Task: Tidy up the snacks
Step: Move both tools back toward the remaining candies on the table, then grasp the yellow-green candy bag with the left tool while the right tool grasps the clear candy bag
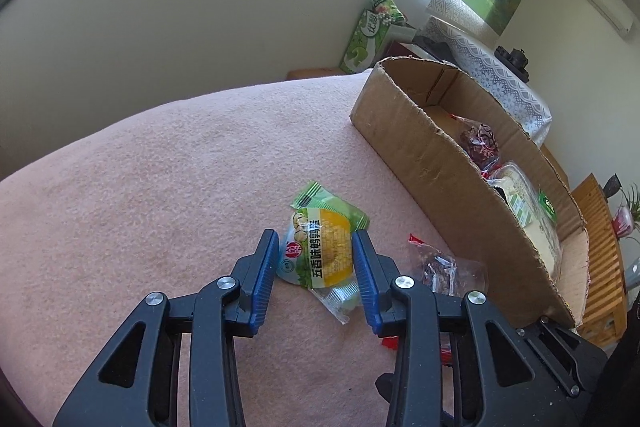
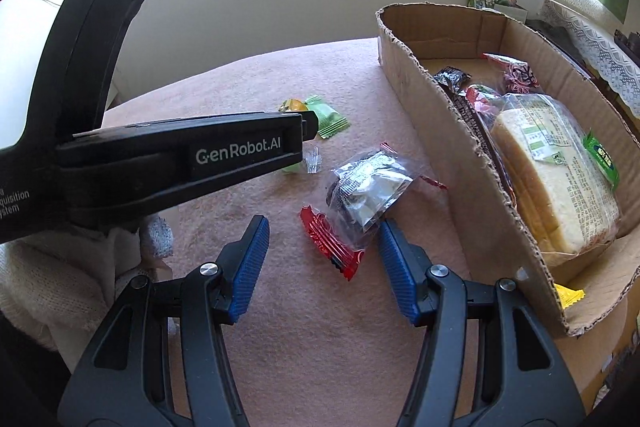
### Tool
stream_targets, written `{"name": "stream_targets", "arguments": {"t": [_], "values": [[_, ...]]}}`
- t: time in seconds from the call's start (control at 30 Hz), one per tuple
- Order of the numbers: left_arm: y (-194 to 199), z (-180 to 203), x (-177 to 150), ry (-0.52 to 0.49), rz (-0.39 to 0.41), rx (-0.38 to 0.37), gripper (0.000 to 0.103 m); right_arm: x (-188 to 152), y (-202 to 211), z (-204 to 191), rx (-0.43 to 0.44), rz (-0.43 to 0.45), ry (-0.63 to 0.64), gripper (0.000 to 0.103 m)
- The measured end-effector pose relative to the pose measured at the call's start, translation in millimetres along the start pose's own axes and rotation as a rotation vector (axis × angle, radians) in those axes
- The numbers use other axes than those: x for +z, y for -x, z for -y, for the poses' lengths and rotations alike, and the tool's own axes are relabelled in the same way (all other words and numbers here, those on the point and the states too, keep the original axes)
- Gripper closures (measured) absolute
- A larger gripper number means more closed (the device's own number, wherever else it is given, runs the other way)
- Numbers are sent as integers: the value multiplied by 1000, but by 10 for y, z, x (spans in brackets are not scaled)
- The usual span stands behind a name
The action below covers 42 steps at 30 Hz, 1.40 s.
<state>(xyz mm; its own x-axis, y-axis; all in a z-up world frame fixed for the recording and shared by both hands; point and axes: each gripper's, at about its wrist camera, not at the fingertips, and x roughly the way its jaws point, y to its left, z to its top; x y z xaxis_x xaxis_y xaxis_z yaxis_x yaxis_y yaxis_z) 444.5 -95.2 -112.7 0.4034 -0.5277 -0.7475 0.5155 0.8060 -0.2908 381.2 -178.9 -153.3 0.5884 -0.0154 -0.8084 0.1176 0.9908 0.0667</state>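
Note:
A green and yellow egg snack packet (image 1: 324, 247) lies on the pink cloth. My left gripper (image 1: 316, 239) is open with its blue pads on either side of the packet. A clear packet with red ends (image 1: 444, 267) lies to its right. In the right wrist view my right gripper (image 2: 324, 227) is open just short of that clear red-ended packet (image 2: 360, 195). The green packet (image 2: 326, 121) shows partly behind the left gripper's body (image 2: 180, 155). The cardboard box (image 2: 452, 131) on the right holds a bread loaf (image 2: 556, 179) and several small packets.
The box's long wall (image 1: 432, 163) stands right of both loose packets. A green tissue box (image 1: 370, 35) stands beyond the table by the wall. A lace-covered stand (image 1: 492, 67) is behind the cardboard box. The pink cloth (image 1: 160, 195) stretches left.

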Motion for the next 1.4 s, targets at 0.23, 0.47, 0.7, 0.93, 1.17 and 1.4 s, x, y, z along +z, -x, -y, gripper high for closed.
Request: {"name": "stream_targets", "arguments": {"t": [0.23, 0.47, 0.7, 0.93, 1.17, 1.4], "values": [[38, -110, 6, 23, 15, -1, 72, 72, -98, -20, -28, -8, -11, 44], [86, -181, 5, 54, 28, 7, 73, 71, -118, 47, -13, -1, -52, 63], [138, -206, -14, 73, 42, 14, 74, 39, -79, 61, 20, 19, -57, 71], [181, -212, -25, 80, 54, 28, 75, -2, -12, -8, 44, 41, -17, 79], [230, -179, -59, 77, 62, 40, 75, -73, 81, -53, 74, 58, 16, 81], [360, -137, -66, 75, 89, 38, 75, -115, 297, -52, 115, 101, 32, 82]]}}
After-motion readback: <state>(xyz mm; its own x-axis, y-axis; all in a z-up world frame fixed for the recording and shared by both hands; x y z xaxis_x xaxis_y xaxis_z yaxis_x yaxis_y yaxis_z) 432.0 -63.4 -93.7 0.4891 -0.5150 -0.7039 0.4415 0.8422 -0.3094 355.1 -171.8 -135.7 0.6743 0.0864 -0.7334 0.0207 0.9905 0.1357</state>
